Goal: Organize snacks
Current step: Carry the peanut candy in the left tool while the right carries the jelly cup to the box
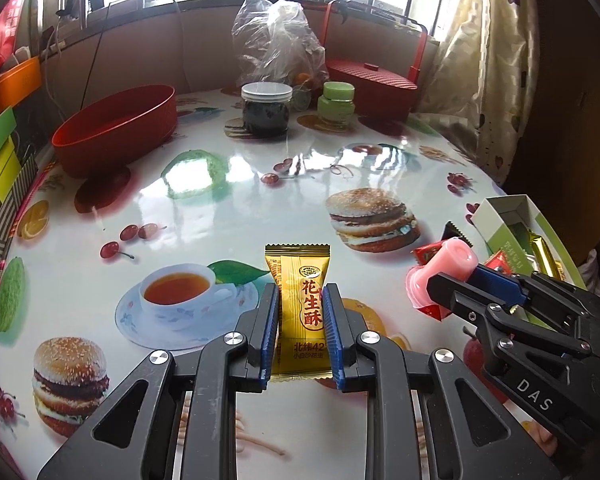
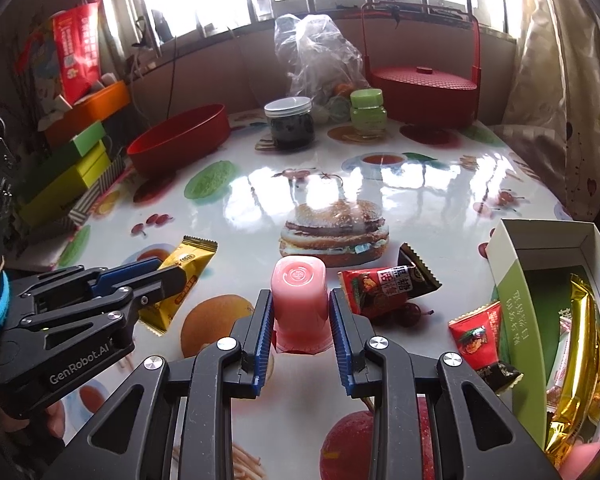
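Both hands loaded: left gripper (image 1: 300, 292) jaws clamped on upright gold foil peanut-candy packet (image 1: 298, 276), right gripper (image 2: 300, 300) jaws pinching pink jelly cup (image 2: 299, 288). Open green-and-white cardboard box (image 2: 512, 280) at table's right edge, nearer right hand.

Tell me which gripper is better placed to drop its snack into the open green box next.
Right. The right gripper, shut on the pink jelly cup, sits beside the open green box. The left gripper holds the gold candy packet farther from it.
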